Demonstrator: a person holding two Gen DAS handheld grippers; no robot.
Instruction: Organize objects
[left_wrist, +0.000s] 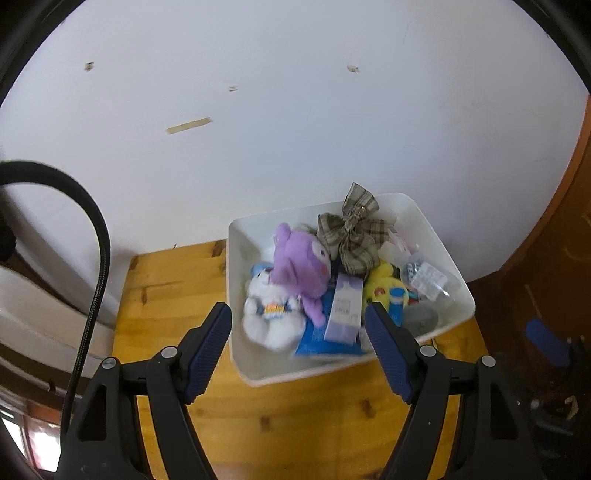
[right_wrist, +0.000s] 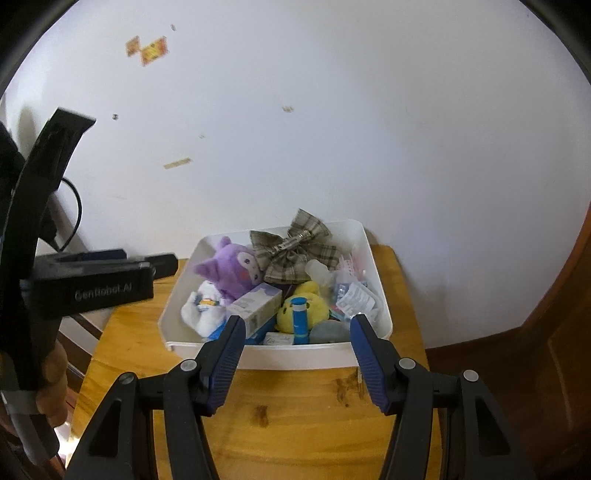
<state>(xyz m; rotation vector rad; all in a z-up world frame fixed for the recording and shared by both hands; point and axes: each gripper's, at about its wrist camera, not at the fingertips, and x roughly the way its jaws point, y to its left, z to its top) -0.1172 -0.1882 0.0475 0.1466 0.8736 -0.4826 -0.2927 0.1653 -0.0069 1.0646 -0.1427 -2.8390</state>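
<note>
Grippers, left (left_wrist: 297, 321) and right (right_wrist: 297, 332), gape empty before bin (right_wrist: 373, 258), its long axis running wallward.

white bin (right_wrist: 376, 273), purple plush (right_wrist: 236, 267), brown plaid bow (right_wrist: 295, 254), yellow plush (right_wrist: 314, 308), orange-brown wooden table (right_wrist: 295, 413)

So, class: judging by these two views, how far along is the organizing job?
Done: nothing visibly sorted; the purple plush, plaid bow and yellow plush lie jumbled in the white bin. In hand: nothing; the left claw and right claw are open. Left: everything.
</note>
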